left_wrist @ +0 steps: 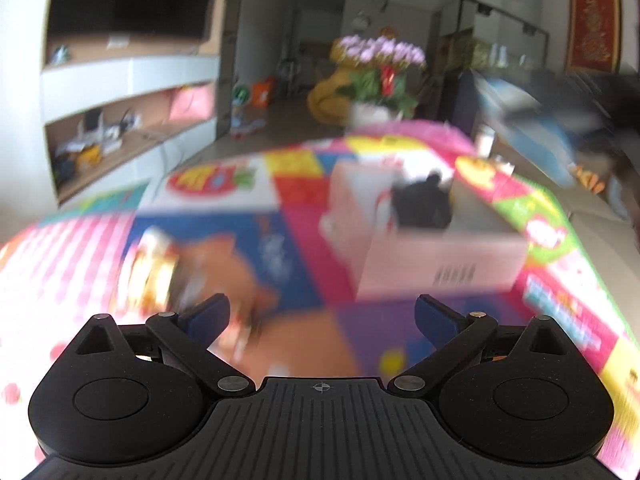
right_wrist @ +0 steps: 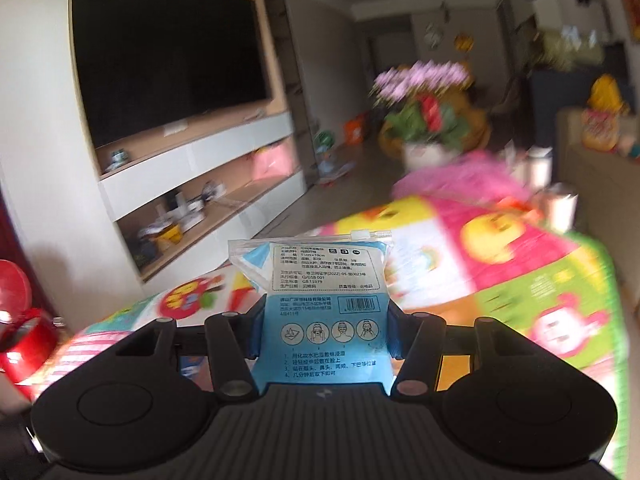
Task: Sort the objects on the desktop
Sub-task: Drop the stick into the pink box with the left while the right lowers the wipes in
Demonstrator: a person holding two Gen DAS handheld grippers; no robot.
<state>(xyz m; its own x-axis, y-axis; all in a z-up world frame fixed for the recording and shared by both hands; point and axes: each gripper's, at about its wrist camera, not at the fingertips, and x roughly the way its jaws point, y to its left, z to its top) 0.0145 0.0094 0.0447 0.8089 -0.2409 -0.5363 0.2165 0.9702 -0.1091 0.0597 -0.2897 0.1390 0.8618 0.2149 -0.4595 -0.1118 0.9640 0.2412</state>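
Blue plastic wraps the packet [right_wrist: 320,304] that the right gripper [right_wrist: 322,332] holds, its fingers [right_wrist: 258,332] clamped on both side edges at mid-height, above the colourful tabletop [right_wrist: 520,280]. It is a flat zip-seal pouch, clear at the top with a white slider at 1 o'clock, printed text, a barcode and small face drawings. It looks light, soft and a little slippery, so I judge a grip across the filled middle safer than one on the thin seal. The left gripper [left_wrist: 322,316] has its fingers spread wide with nothing between them. At its 1 o'clock sits a pink box [left_wrist: 440,256] with something dark inside, blurred; a blurred packet lies at 10 o'clock.
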